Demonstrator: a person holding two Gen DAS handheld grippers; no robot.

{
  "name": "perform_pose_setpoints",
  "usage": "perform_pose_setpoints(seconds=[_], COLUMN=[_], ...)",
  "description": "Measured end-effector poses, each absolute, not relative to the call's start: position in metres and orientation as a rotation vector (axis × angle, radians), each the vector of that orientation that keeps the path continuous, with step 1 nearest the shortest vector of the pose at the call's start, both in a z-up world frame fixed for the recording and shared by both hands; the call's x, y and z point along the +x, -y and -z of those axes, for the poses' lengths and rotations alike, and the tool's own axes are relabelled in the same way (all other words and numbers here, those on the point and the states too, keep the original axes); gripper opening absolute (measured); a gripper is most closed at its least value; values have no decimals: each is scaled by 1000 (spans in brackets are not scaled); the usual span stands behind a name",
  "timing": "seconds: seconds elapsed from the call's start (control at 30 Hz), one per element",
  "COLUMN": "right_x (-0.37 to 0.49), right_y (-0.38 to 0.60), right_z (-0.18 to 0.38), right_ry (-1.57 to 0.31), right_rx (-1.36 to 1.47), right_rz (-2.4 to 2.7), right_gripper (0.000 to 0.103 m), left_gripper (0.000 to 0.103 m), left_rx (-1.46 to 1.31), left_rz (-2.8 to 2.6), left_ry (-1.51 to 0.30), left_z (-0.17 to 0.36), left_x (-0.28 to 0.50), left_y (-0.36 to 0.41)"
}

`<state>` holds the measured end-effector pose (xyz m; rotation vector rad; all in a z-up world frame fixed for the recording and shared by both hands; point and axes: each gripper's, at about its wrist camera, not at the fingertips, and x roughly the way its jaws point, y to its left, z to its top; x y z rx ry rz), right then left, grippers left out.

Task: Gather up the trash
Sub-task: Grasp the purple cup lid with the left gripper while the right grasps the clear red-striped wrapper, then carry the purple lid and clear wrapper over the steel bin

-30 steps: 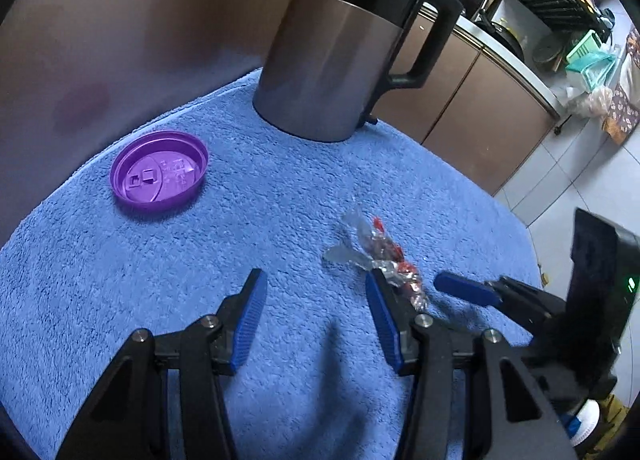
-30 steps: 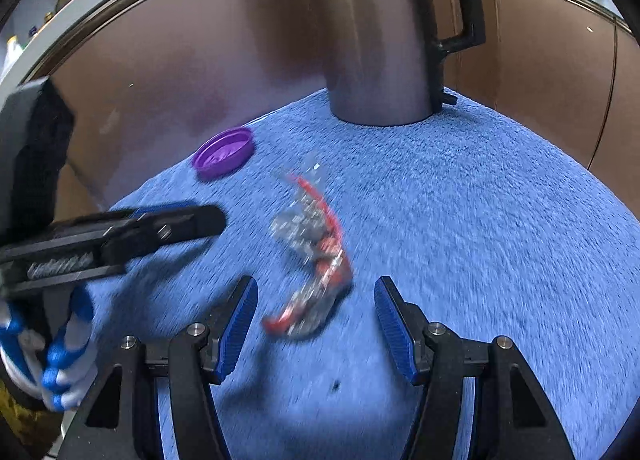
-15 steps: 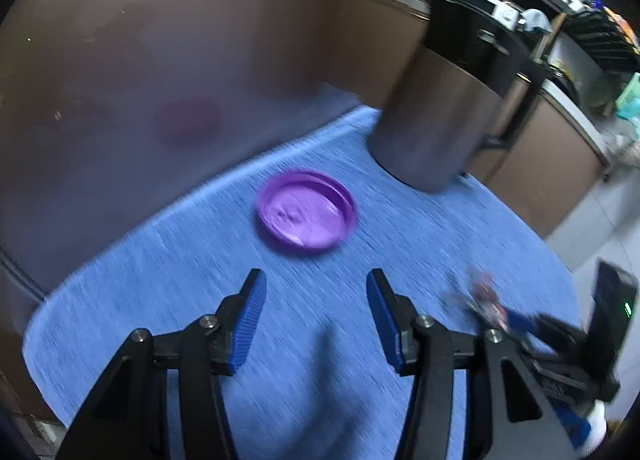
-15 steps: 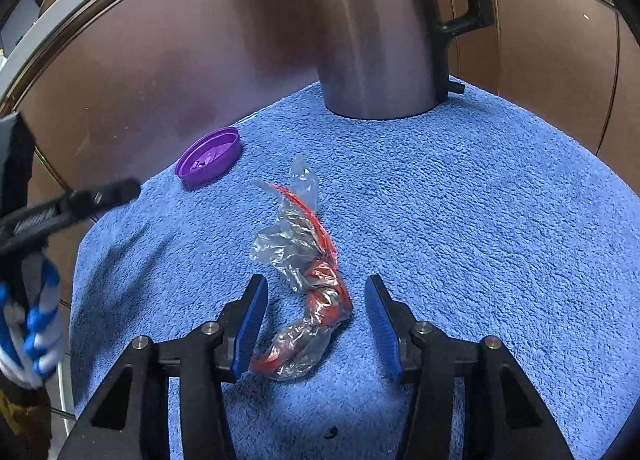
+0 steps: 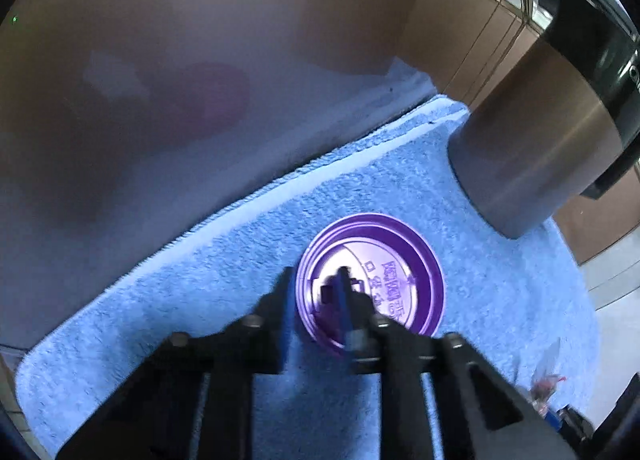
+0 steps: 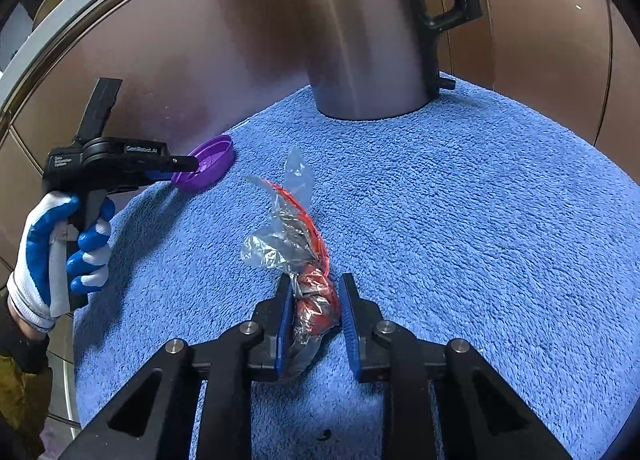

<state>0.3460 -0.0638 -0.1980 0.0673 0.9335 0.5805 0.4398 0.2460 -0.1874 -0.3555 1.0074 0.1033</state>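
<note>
A purple plastic lid [image 5: 384, 280] lies on the blue towel [image 5: 200, 280]. My left gripper [image 5: 314, 292] has closed on the lid's near rim, one finger outside it and one inside. It also shows in the right wrist view [image 6: 180, 168] at the lid [image 6: 208, 162]. A crumpled clear and red plastic wrapper [image 6: 296, 244] lies mid-towel. My right gripper [image 6: 314, 300] has its jaws narrowed around the wrapper's near end, pads touching or nearly touching it.
A steel and black electric kettle [image 6: 368, 40] stands at the towel's far side; it also shows in the left wrist view [image 5: 552, 140]. Brown cabinet fronts [image 6: 160, 60] rise behind the towel. The towel's edge drops off at the left.
My left gripper swung left from the wrapper to the purple lid and closed on its rim. My right gripper moved onto the wrapper and narrowed its jaws around it.
</note>
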Motion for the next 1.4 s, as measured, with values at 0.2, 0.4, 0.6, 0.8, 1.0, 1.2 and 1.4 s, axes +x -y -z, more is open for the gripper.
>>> perform_pose_setpoints(seconds=[0.2, 0.4, 0.6, 0.8, 1.0, 1.2, 1.4], right_x=[325, 285, 237, 182, 135, 100, 91], right_y=[72, 99, 152, 228, 310, 400, 457], right_z=[187, 162, 127, 96, 99, 131, 182], right_ry=[-919, -873, -798, -718, -704, -755, -836], right_rx=[67, 81, 106, 118, 143, 235, 315], right_rz=[-581, -560, -485, -361, -197, -23, 75], right_gripper=[19, 19, 19, 19, 19, 19, 19], left_gripper=[4, 3, 3, 3, 3, 4, 4], left_rx=[-388, -380, -342, -285, -178, -44, 66], left_rz=[-94, -47, 59, 201, 398, 582, 681], left_ry=[-976, -922, -864, -810, -801, -863, -999], left_z=[180, 153, 113, 73, 51, 70, 126], left_x=[411, 362, 304, 258, 228, 212, 207], left_y=[-238, -218, -173, -107, 0, 124, 230])
